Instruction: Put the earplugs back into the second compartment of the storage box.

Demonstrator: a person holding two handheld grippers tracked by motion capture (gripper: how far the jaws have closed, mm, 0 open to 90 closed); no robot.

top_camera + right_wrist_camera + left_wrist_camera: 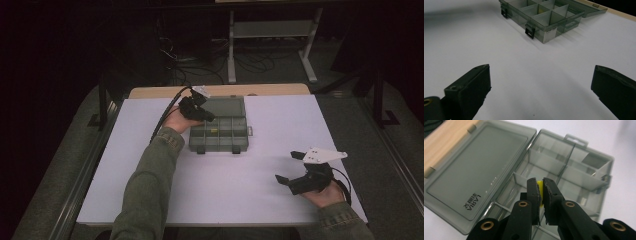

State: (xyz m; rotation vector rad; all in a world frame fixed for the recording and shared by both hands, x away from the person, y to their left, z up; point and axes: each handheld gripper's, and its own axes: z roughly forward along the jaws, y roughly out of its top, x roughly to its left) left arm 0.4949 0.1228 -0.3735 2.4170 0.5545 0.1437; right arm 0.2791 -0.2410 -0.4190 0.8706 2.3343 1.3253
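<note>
Grey compartment box (220,134) lying lid-open on the white counter (260,190). Left tool (541,192) hovering over its compartments, clamping a small yellow piece (540,185) between both jaws. Right tool (291,169) resting well apart near the counter's edge, jaws gaping wide.

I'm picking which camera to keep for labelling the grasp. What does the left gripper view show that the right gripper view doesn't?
Left gripper view alone: the left gripper with its jaws nearly shut on a small yellow piece above the box's compartments, and the open lid lying flat with its LARIA lettering.

Right gripper view alone: the right gripper with its jaws wide apart and nothing between them, low over the bare white table, and the box's two black front latches.

Both: the grey divided organiser box, open on the white table.
</note>
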